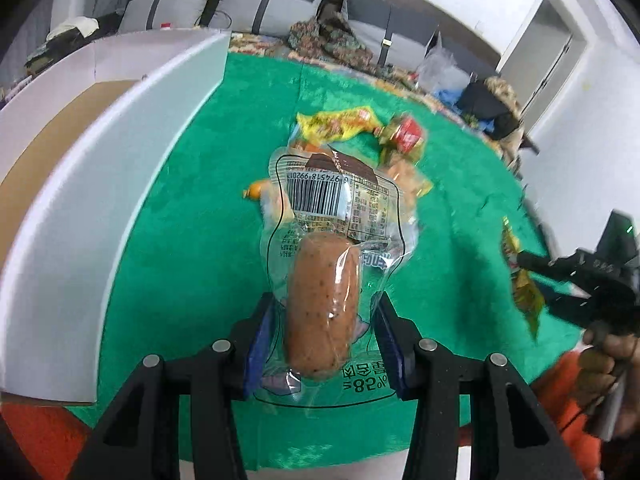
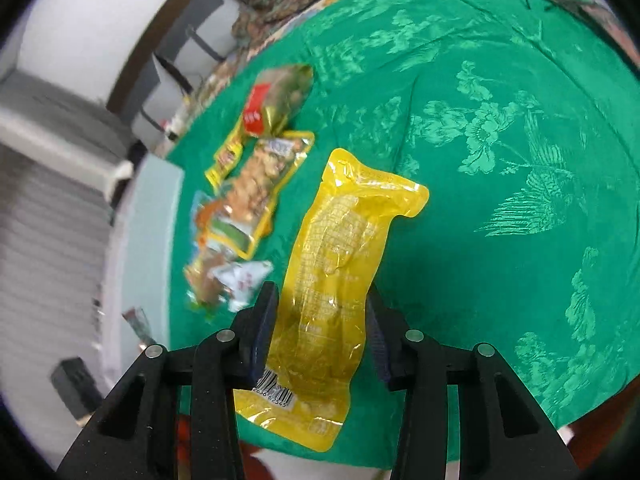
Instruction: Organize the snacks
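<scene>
My left gripper [image 1: 326, 312] is shut on a clear vacuum pack holding a brown sausage [image 1: 322, 300], lifted above the green tablecloth [image 1: 192, 216]; the pack's barcode end points away from me. My right gripper [image 2: 320, 304] is shut on a yellow corn pack [image 2: 340, 264], also held off the cloth. In the left wrist view the right gripper [image 1: 532, 280] shows at the far right with that yellow pack [image 1: 524, 280] in it. Several more snack packets [image 1: 352, 128] lie on the cloth beyond the sausage, and the same packets [image 2: 248, 184] appear left of the corn pack.
A white cardboard box [image 1: 132, 148] with a brown floor stands open at the left of the cloth. A hand [image 1: 608, 364] and an orange sleeve sit at the lower right. Sofa cushions and clutter line the far side of the room.
</scene>
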The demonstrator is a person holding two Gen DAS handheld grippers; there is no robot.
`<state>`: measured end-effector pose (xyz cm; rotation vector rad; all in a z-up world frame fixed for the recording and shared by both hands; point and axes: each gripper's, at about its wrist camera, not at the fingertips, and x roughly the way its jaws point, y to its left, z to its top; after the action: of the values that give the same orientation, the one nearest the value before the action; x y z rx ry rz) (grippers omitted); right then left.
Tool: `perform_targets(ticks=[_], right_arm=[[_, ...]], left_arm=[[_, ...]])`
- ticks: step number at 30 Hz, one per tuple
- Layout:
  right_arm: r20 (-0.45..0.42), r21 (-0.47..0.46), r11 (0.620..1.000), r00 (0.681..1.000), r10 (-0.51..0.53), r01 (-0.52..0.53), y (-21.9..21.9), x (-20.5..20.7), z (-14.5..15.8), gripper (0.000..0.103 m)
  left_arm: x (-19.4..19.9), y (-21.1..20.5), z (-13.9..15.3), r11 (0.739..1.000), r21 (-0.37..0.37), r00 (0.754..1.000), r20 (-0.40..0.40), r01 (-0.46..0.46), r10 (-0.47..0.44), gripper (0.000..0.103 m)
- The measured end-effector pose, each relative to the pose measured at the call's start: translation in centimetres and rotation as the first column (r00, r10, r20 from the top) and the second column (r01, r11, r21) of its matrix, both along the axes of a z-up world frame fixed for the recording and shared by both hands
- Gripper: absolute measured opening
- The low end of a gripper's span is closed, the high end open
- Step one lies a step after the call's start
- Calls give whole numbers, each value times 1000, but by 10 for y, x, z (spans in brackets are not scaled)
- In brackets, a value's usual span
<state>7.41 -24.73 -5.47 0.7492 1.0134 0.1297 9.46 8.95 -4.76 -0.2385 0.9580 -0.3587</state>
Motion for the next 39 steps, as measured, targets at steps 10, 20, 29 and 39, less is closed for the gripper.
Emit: perform_targets(ticks=[10, 20, 29, 39], right_arm=[[176, 28, 984, 969, 171, -178, 72, 23, 92, 44], [282, -6, 863, 827, 486, -505, 270, 71, 166, 45], [288, -156, 811, 760, 583, -564, 376, 103, 156, 69], [151, -559, 772, 878, 453, -303, 210, 70, 54, 73]], left_arm=[[19, 92, 99, 988, -98, 984, 118, -121, 133, 48], [30, 230, 86, 925, 37, 924, 77, -378, 375, 48], [18, 266, 51, 851, 179, 869, 56, -494, 492, 83], [-1, 154, 52, 947, 38, 947, 57, -319, 316, 93]])
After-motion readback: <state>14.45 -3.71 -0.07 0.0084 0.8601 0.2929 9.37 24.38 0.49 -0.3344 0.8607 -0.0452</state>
